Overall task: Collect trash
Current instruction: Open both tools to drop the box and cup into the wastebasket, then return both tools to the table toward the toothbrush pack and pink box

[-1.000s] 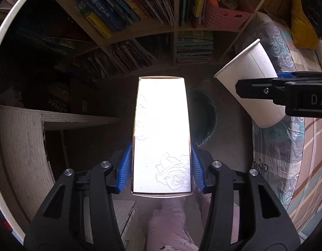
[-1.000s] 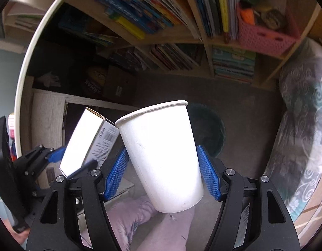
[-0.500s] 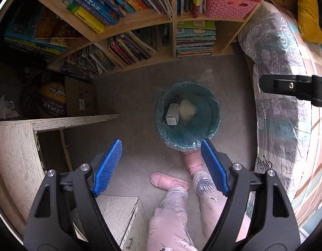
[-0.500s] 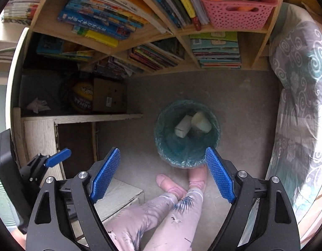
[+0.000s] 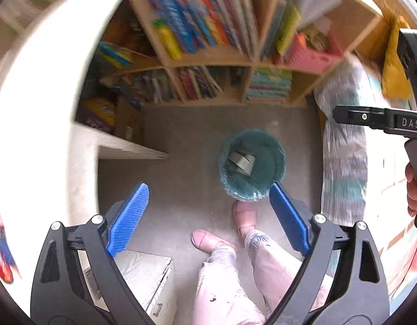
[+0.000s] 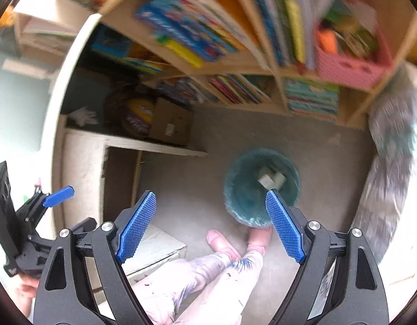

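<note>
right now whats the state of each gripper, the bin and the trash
left gripper: open, nothing between its pads, jaws have just been opening
right gripper: open, nothing between its pads, jaws have just been opening
trash bin: upright on the floor, lined with a teal bag, open top
box: lying inside the bin
second piece of trash: in the bin beside the box, too blurred to identify

Both wrist cameras look steeply down from above, sharing the teal bin (image 5: 251,162) (image 6: 261,185) and bookshelf (image 5: 216,59) (image 6: 262,67).
</note>
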The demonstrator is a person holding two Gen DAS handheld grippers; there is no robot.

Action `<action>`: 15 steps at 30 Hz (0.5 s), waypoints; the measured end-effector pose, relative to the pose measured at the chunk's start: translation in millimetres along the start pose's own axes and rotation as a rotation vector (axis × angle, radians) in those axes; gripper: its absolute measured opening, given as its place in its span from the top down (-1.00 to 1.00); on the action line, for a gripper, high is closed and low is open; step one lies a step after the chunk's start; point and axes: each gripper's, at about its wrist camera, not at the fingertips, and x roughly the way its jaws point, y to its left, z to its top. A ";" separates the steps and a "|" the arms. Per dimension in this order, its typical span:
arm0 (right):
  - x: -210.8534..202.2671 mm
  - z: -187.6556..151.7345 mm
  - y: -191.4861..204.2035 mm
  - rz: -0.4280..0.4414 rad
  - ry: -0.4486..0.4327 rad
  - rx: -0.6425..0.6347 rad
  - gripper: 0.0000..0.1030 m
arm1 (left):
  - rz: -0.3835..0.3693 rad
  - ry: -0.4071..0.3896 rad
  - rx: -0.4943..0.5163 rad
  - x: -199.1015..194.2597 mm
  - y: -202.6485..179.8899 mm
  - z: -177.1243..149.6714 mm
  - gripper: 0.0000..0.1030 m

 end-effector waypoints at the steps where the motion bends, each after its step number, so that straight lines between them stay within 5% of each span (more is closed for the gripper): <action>1: -2.4 3.8 9.4 0.009 -0.004 -0.023 -0.62 | 0.003 -0.015 -0.031 -9.2 11.8 -3.4 -0.75; 6: -14.4 27.6 71.6 0.059 -0.032 -0.154 -0.62 | -0.043 -0.058 -0.209 -47.4 74.1 -26.7 -0.75; 8: -17.4 34.8 98.5 0.071 -0.042 -0.214 -0.62 | 0.026 -0.084 -0.257 -65.4 93.5 -39.0 -0.77; 15: -25.7 46.2 189.7 0.096 -0.057 -0.423 -0.62 | 0.063 -0.218 -0.406 -129.6 152.7 -74.0 -0.78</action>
